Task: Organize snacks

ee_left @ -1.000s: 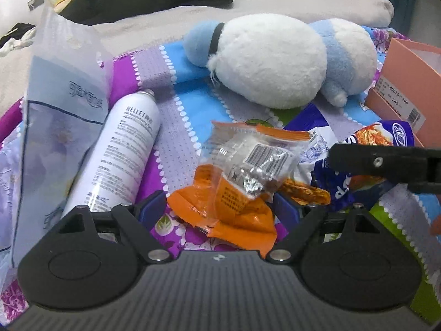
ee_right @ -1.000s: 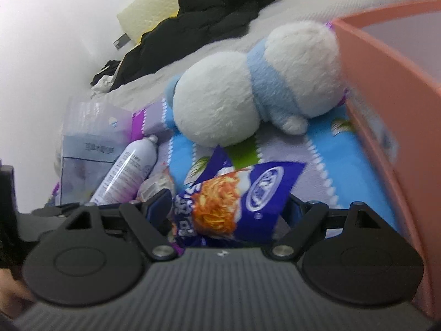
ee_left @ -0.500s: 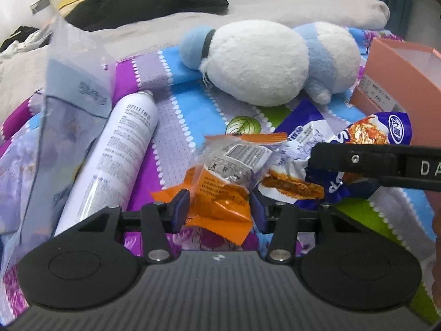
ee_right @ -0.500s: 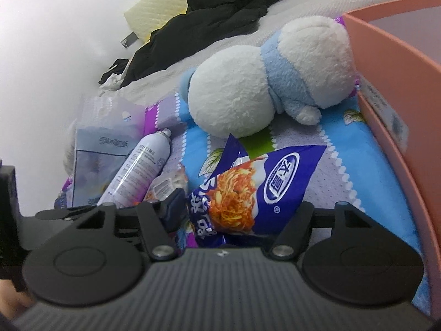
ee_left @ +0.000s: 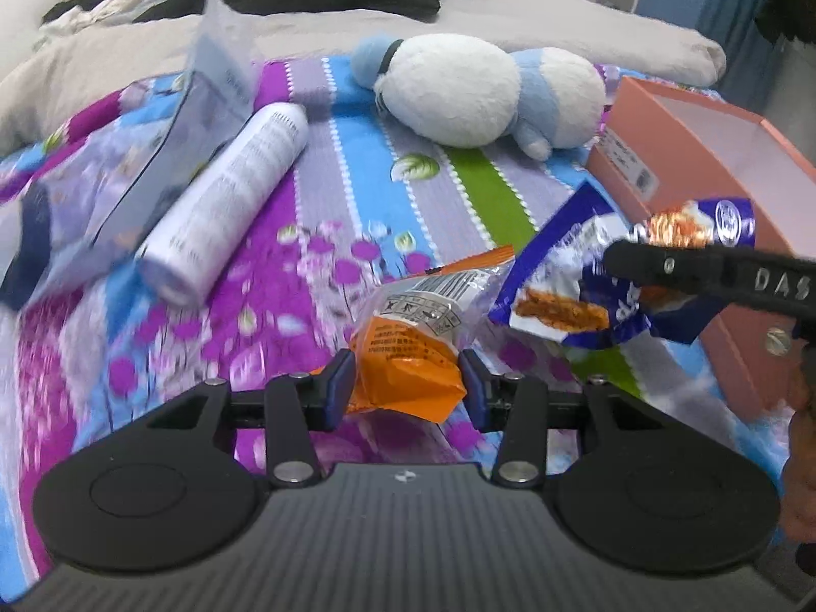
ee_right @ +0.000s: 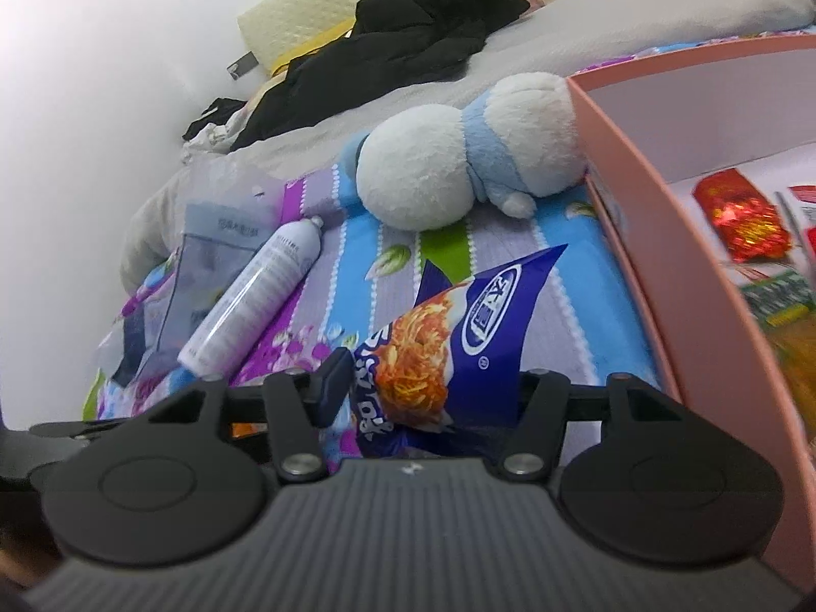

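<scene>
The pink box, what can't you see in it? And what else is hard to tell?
- Pink box: right wrist view's edge cuts it off; the snacks inside are blurred.
- Right gripper: jaws closing; the blue noodle packet hides its right finger.
- Orange packet, between the left gripper's closing jaws: print too small.
- Spray can: label blurred.

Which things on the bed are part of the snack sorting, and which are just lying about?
Job:
- orange snack packet, in the left gripper
- blue snack bag, in the right gripper, jaws closing
- pink box, snacks inside

Lying about:
- plush toy
- white spray can
- clear pouch
- black clothing
</scene>
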Demonstrator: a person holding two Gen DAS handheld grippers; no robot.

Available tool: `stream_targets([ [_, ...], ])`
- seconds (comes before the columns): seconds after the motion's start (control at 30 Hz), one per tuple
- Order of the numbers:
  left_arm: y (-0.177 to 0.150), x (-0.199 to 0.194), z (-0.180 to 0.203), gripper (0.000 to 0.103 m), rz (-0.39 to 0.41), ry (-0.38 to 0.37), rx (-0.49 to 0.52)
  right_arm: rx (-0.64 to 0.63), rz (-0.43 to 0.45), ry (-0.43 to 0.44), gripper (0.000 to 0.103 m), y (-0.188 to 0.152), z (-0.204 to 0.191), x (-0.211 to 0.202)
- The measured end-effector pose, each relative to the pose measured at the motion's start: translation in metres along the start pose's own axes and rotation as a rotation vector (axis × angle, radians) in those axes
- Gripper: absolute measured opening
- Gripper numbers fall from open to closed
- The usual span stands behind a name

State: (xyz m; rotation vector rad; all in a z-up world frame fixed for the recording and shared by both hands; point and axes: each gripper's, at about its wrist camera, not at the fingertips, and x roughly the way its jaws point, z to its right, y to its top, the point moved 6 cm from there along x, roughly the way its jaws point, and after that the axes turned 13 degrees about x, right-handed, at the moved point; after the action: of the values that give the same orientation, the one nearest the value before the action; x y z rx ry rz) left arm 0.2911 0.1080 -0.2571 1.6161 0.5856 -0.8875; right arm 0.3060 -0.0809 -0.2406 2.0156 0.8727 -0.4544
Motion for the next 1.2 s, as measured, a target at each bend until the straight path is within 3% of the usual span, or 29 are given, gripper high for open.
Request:
stream_targets([
  [0.3, -0.055, -0.049, 0.028, 0.050, -0.020, -0.040, -0.135, -0.010, -0.029, -0.036, 0.058, -0.040, 0.019, -0.057],
  [0.4, -0.070, -0.058, 0.039, 0.050, -0.039, -0.034, -0.132, -0.001, -0.047, -0.029, 0.057, -0.056, 0.026, -0.075],
  [0.7, -0.085, -0.071, 0.057, 0.052, -0.030, -0.036, -0.164, 0.012, -0.062, -0.029, 0.058, -0.090, 0.044, -0.097],
  [0.77, -0.084, -0.074, 0.058, 0.056, -0.031, -0.044, -0.170, 0.005, -0.072, -0.034, 0.059, -0.092, 0.046, -0.099],
  [0.83, -0.082, -0.077, 0.060, 0.069, -0.034, -0.066, -0.162, -0.007, -0.081, -0.040, 0.062, -0.094, 0.046, -0.101],
  [0.93, -0.082, -0.085, 0.062, 0.083, -0.011, -0.084, -0.152, -0.036, -0.097, -0.040, 0.075, -0.097, 0.048, -0.106],
  [1.2, -0.085, -0.095, 0.055, 0.085, 0.029, -0.094, -0.162, -0.140, -0.062, -0.119, 0.078, -0.100, 0.054, -0.121],
])
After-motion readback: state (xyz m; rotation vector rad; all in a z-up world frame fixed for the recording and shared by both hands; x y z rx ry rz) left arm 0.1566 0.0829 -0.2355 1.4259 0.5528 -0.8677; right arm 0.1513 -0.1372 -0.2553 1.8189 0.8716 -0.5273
